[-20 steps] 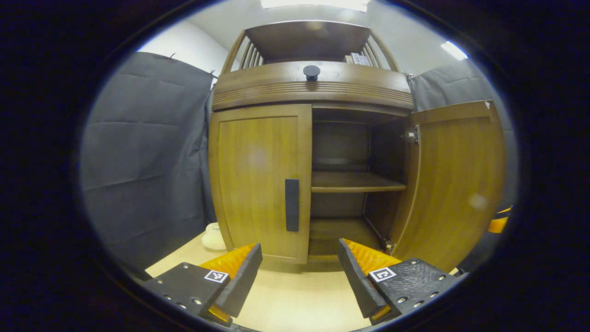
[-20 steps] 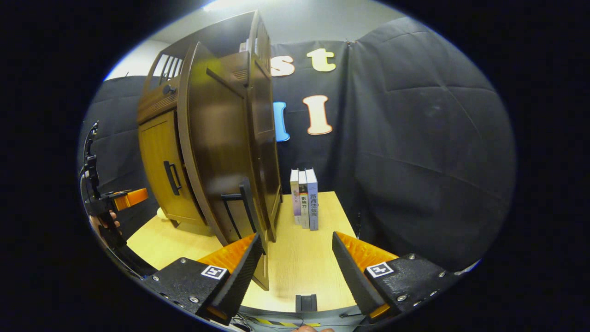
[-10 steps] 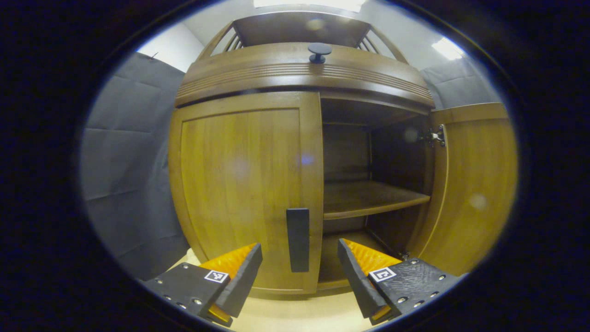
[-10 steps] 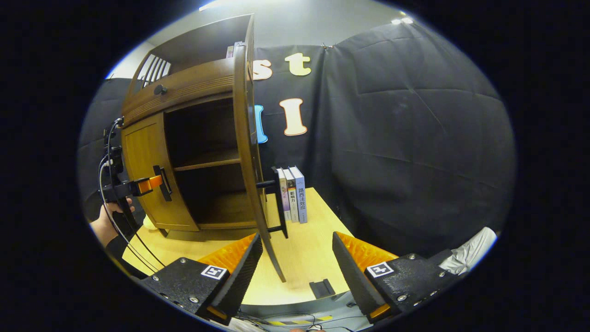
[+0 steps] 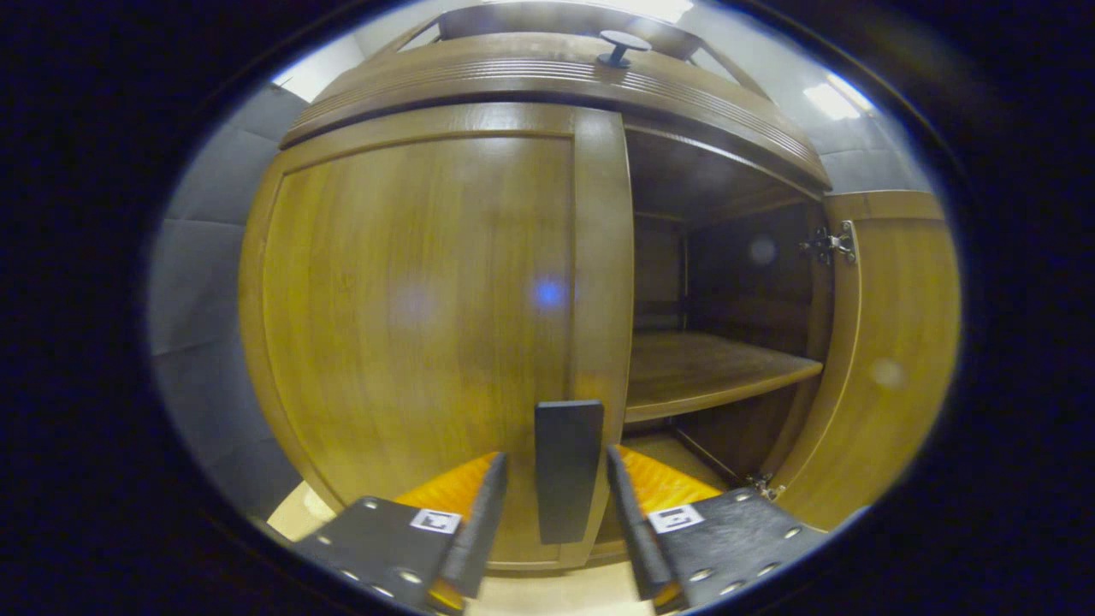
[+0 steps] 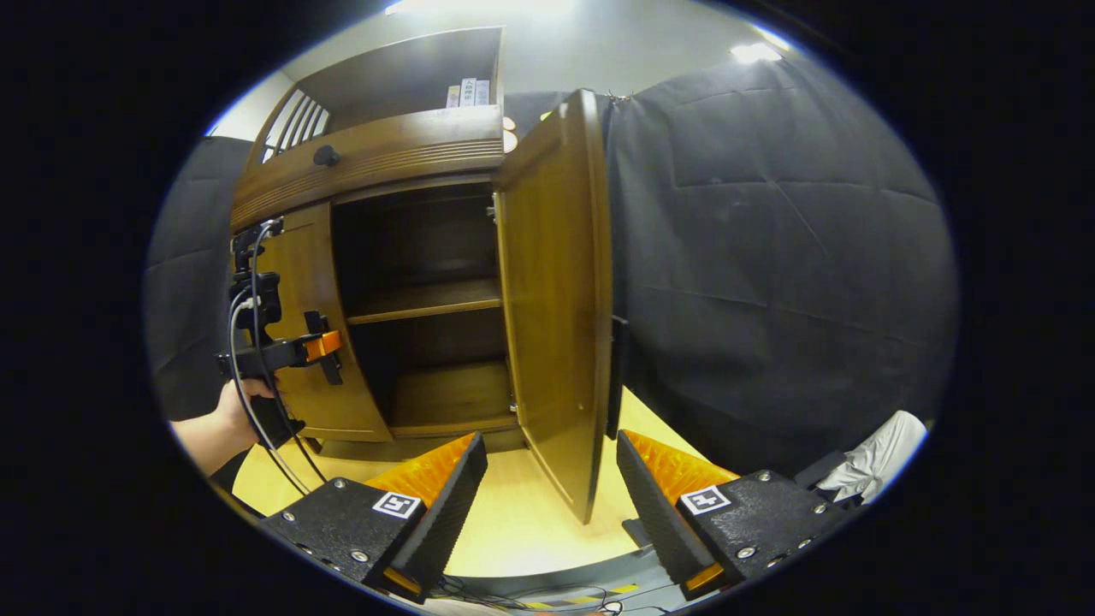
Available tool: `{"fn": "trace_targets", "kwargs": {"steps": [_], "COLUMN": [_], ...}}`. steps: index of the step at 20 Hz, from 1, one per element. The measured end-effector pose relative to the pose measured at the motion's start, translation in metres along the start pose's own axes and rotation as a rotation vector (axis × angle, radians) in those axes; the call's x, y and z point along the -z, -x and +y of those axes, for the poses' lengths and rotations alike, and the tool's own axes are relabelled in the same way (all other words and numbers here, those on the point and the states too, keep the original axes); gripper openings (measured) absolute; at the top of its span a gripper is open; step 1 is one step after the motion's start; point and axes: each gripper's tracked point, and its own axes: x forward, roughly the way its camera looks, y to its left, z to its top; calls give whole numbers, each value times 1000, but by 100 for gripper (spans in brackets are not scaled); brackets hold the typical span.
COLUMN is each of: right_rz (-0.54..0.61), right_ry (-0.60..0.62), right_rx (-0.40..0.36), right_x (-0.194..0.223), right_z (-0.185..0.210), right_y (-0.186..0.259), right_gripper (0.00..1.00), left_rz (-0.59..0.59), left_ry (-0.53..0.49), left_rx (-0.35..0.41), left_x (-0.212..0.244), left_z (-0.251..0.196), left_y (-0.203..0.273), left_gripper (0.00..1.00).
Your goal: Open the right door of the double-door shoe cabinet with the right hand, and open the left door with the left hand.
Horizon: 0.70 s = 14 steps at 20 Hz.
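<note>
Right door [image 6: 556,291] of shoe cabinet [image 6: 376,162] is swung wide open; right claw [image 6: 547,492] is spread, empty, near its edge. Left door [image 5: 419,308] is shut. Left claw [image 5: 556,513] straddles handle [image 5: 565,466], fingers not yet pressing. Approx half done; left pull remains.

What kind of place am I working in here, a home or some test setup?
Likely a staged recording booth, not a home: black cloth walls surround a wooden shoe cabinet standing on a light tabletop.
</note>
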Motion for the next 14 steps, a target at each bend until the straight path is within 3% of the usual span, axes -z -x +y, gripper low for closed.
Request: {"fn": "trace_targets", "kwargs": {"steps": [4,5,6,7,14], "right_rz": [1,-2,-9,-16,-36], "right_ry": [4,-1,-7,-13,-37], "right_rx": [-16,-18,-20,-20,-64], "right_x": [7,7,5,5,1], "right_z": [18,22,26,28,43], "right_y": [1,2,2,2,-14], "right_gripper": [92,92,92,94,92], "left_rz": [-7,-13,-15,-16,-19], "left_ry": [-9,-23,-11,2,39], "left_rx": [22,19,16,20,28], "left_x": [-1,-2,-2,-1,2], "left_z": [-6,-4,-3,-5,-3], "left_y": [-3,0,-3,0,22], "left_gripper": [36,36,22,17,29]}}
